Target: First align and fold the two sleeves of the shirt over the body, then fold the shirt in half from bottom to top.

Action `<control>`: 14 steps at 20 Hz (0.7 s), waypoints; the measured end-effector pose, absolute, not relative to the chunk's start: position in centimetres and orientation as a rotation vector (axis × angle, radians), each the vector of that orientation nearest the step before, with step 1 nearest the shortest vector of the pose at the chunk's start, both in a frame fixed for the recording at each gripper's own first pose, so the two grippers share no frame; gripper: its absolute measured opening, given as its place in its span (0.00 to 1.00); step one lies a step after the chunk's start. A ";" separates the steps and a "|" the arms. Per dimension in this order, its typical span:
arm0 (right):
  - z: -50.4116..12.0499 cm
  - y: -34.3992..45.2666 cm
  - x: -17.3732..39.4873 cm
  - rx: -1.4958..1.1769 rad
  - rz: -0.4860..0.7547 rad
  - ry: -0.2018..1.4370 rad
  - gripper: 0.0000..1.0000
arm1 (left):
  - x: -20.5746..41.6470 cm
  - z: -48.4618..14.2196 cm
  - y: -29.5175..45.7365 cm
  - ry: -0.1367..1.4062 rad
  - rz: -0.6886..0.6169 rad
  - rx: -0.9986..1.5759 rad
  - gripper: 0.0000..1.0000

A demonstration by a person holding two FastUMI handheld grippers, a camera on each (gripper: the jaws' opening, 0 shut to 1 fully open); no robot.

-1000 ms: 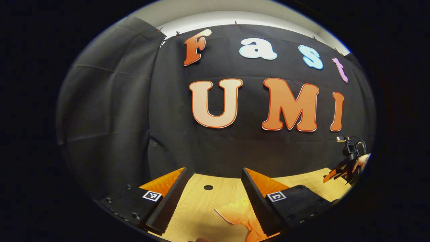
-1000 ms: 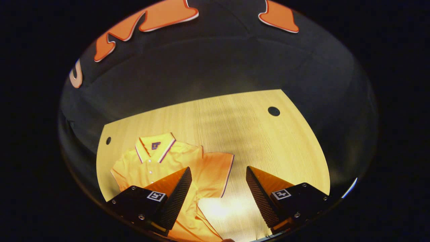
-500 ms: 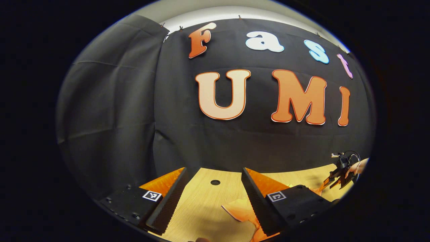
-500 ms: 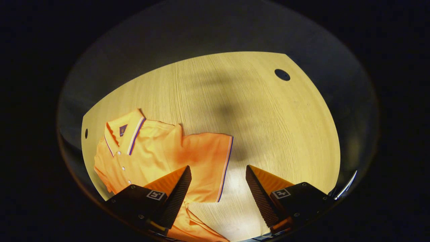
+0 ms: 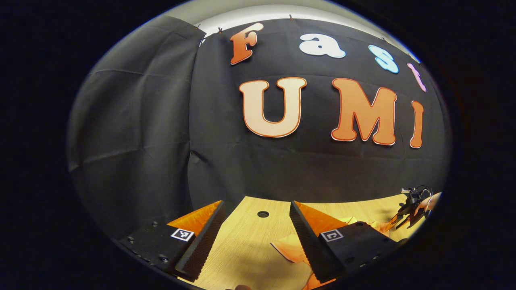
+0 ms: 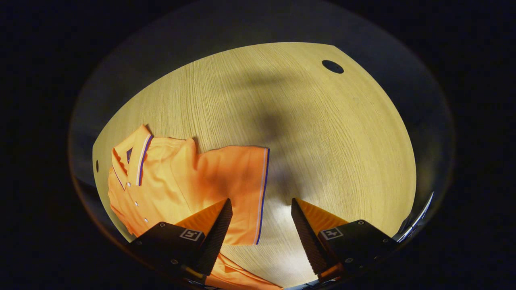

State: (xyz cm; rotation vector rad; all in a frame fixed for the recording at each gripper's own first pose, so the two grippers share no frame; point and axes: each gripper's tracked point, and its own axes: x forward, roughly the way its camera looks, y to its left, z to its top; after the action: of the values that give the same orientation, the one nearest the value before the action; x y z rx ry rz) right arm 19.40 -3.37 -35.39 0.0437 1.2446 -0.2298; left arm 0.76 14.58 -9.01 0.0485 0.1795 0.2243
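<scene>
Two grippers, left gripper [image 5: 256, 209] and right gripper [image 6: 261, 207], both wide apart; shirt [image 6: 181, 181] flat, collar toward the table's [image 6: 322, 141] left edge.

We see both views bent hard by the fisheye lens, so straight edges bow near the rims. In the right gripper view the table [image 6: 322, 133] is lit warmly from above, with a pale glare patch near the shirt [image 6: 189, 181] and a broad soft shadow across the wood. The left gripper view is dimmer; the far right gripper [image 5: 403, 217] looks small and perhaps slightly blurred at the edge.
</scene>
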 end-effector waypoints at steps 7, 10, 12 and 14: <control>-36.6 -3.6 18.9 0.051 -0.249 1.254 0.80 | 0.2 -9.6 14.5 0.196 0.225 0.057 0.98; -36.7 -3.3 18.8 0.051 -0.248 1.257 0.72 | 0.1 -10.1 14.3 0.205 0.221 0.051 0.98; -36.8 -3.0 18.8 0.057 -0.250 1.252 0.61 | 0.1 -10.2 14.2 0.207 0.219 0.047 0.98; -36.8 -2.8 19.0 0.064 -0.243 1.247 0.36 | 0.1 -10.1 14.2 0.206 0.216 0.047 0.98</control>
State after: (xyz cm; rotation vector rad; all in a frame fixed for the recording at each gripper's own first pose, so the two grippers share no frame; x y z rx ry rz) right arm 18.96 -2.76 -36.84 0.0642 1.2474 -0.2428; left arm 0.05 14.15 -10.13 0.0469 0.2063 0.2157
